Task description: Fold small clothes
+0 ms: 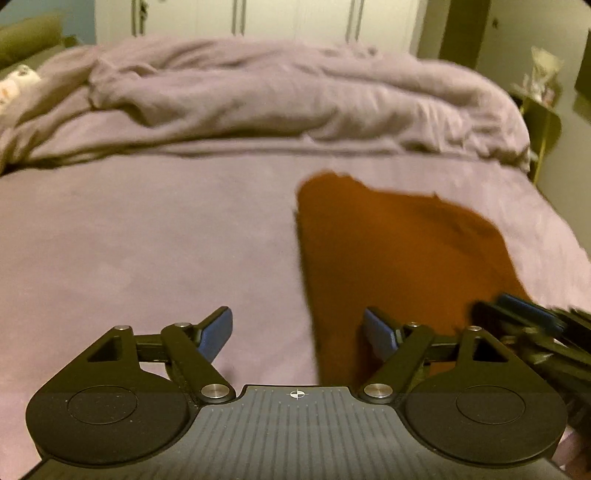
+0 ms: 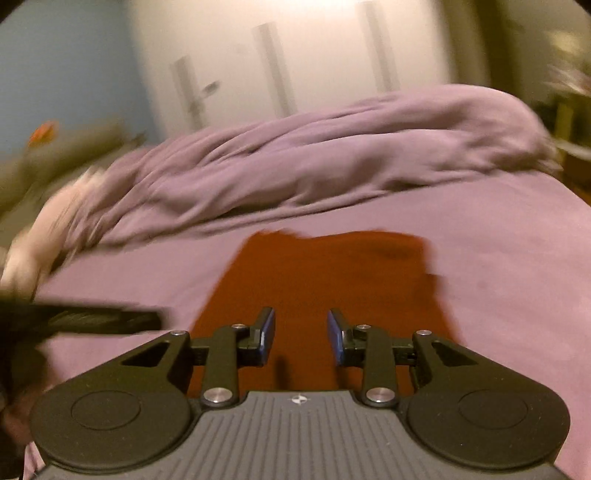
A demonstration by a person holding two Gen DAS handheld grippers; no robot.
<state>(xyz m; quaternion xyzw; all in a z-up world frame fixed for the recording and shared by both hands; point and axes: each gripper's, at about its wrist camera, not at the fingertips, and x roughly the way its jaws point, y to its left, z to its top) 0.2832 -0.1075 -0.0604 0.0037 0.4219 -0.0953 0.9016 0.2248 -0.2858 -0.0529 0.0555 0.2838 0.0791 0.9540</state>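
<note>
Left claw point(image 1: 297, 332): jaws spread wide, holding nothing, above the garment's left edge. Right claw point(image 2: 301, 334): jaws parted, nothing between them, directly over the rust-brown garment point(image 2: 325, 280). Garment lies flat on the mauve bed sheet point(image 1: 147, 236). A rumpled mauve duvet point(image 1: 258, 96) is heaped beyond it; white wardrobe doors point(image 1: 258, 14) behind.

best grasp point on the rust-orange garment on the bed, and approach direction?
Judging by its pose, take the flat rust-orange cloth garment at a near corner along its straight left edge, where cloth meets the purple bedsheet. Come in low from the near side, one finger sliding under. Both the left gripper and right gripper are open, empty.
</note>
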